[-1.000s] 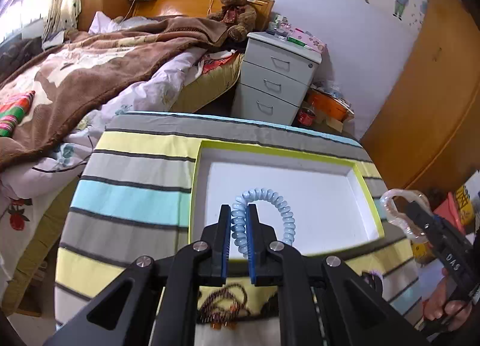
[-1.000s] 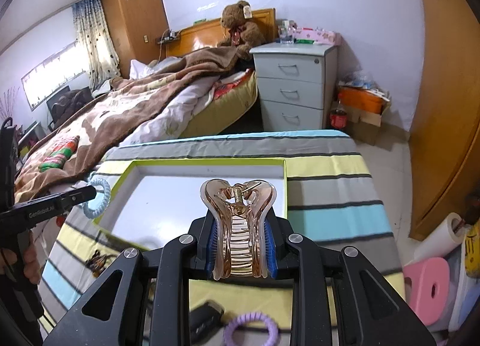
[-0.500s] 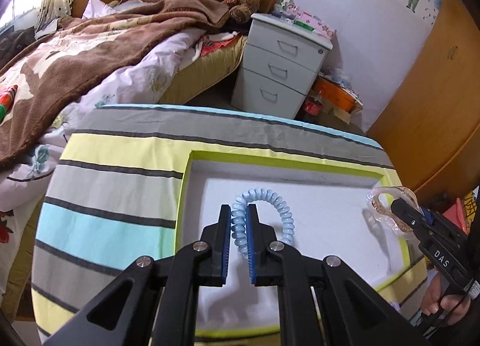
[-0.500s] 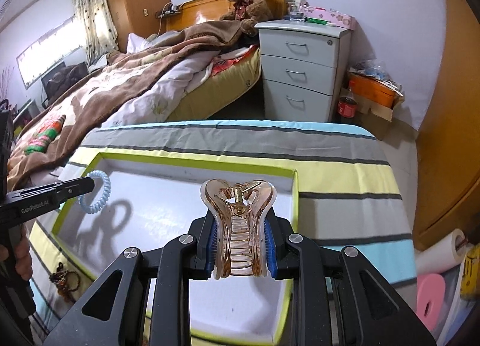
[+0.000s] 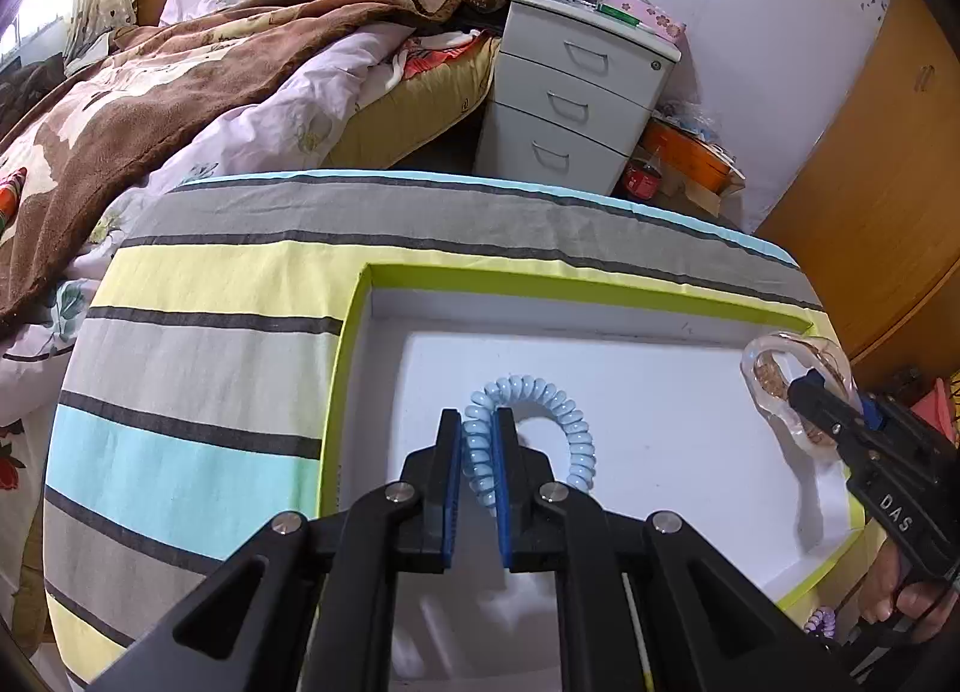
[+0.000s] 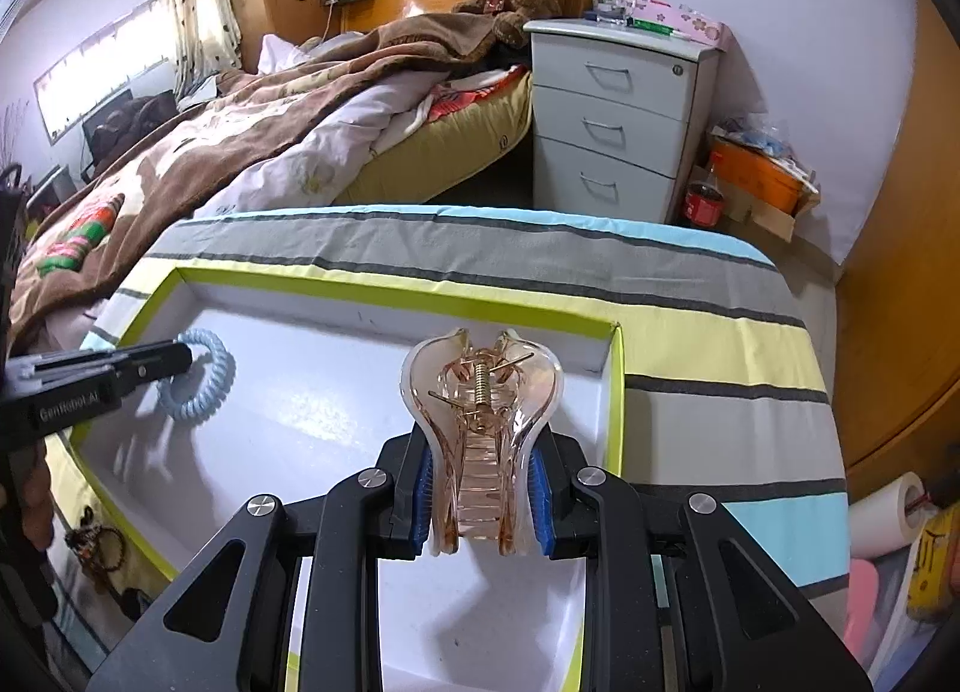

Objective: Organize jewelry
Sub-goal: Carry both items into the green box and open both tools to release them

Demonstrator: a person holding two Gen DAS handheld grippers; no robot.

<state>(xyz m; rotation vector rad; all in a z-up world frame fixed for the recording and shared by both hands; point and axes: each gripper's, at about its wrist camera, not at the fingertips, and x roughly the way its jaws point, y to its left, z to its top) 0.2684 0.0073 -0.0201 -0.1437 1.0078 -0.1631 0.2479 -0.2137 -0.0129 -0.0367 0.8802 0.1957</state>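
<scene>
Striped cloth-covered table surface (image 5: 198,344) in grey, yellow and pale blue, spanning the near field of both views. Shallow white tray with lime-green rim (image 5: 540,279) resting on that cloth, right of centre in the left view, left of centre in the right view. Left gripper (image 5: 478,476), black with blue pads, narrowed almost fully onto the pale blue spiral plastic hair tie (image 5: 561,416), one side of the coil pinched between the pads, the rest of the loop arching free to the right above the tray's white floor, toward its left part; contact with the floor not determinable. Right gripper (image 6: 483,488), same build, held partly closed around the translucent amber plastic claw hair clip (image 6: 482,416), pads bearing on both outer flanks of the toothed end, hinge spring pointing away, clip poised over the right part of the tray near its far right corner. Beaded dark bracelet (image 6: 99,548) lying on the cloth just outside the tray's near left edge; small purple coil tie (image 5: 819,623) outside the near right edge. Handling estimate: spiral tie light, soft and springy, likely to stretch or roll on release, best held across one strand; claw clip light, rigid, glossy and probably slippery and brittle, best held across the flat flanks, clear of the spring levers.
</scene>
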